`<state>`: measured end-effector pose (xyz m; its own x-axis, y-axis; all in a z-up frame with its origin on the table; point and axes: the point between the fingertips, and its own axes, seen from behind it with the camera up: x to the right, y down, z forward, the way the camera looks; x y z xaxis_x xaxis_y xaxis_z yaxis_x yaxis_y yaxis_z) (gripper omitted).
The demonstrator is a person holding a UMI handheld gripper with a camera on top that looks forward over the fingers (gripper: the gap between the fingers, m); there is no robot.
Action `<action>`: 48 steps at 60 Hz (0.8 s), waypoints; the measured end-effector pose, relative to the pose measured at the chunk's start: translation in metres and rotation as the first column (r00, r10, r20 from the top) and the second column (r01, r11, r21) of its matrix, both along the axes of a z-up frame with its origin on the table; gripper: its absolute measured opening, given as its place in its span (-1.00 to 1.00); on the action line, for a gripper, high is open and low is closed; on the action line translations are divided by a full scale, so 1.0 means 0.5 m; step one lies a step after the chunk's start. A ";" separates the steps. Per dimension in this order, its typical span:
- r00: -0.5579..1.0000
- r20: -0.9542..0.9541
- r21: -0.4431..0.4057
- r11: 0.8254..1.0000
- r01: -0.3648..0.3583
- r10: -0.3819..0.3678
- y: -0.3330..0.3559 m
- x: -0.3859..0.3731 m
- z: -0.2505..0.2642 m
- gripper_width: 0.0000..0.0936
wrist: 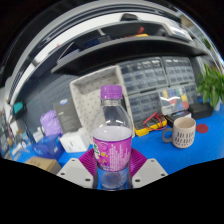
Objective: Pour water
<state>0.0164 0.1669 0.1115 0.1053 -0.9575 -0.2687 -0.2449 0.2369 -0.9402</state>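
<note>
The claw [112, 170] is clamped on a clear plastic bottle [112, 140], its two fingers pressing against the lower sides of the bottle from left and right. The bottle stands upright between them, filling the middle of the gripper view. It has a purple cap [111, 93] screwed on top and a magenta label [111, 153] wrapped around its lower half; the body above the label is transparent.

Everything else lies beyond the bottle on a blue counter [205, 145]. To the right of the bottle stands a pale mug [184, 131] with a striped pattern and a handle on its left side, well apart from the bottle. Between the bottle and the mug, farther back, a few small orange and yellow items lie on the counter, too small to tell what they are. Behind the mug a green plant [211, 85] rises. To the left of the bottle, a purple object [51, 123] sits near some white and brown boxes.
</note>
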 end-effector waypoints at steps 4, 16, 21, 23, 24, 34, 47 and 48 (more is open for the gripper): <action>0.999 -0.035 0.108 0.994 0.021 -0.018 -0.030 0.030 0.016 -0.16; 0.990 -0.129 0.546 0.830 0.117 -0.054 -0.110 0.114 0.064 -0.16; 0.984 -0.171 0.710 0.686 0.159 -0.051 -0.155 0.149 0.071 -0.17; 0.981 -0.187 0.759 0.627 0.178 -0.051 -0.169 0.159 0.071 -0.15; 0.979 -0.195 0.777 0.601 0.187 -0.053 -0.176 0.164 0.070 -0.15; 0.964 -0.265 0.902 0.345 0.258 -0.028 -0.207 0.191 0.065 -0.16; 0.945 -0.325 0.946 0.003 0.325 0.026 -0.222 0.216 0.064 -0.16; 0.944 -0.328 0.944 -0.020 0.329 0.028 -0.223 0.217 0.064 -0.16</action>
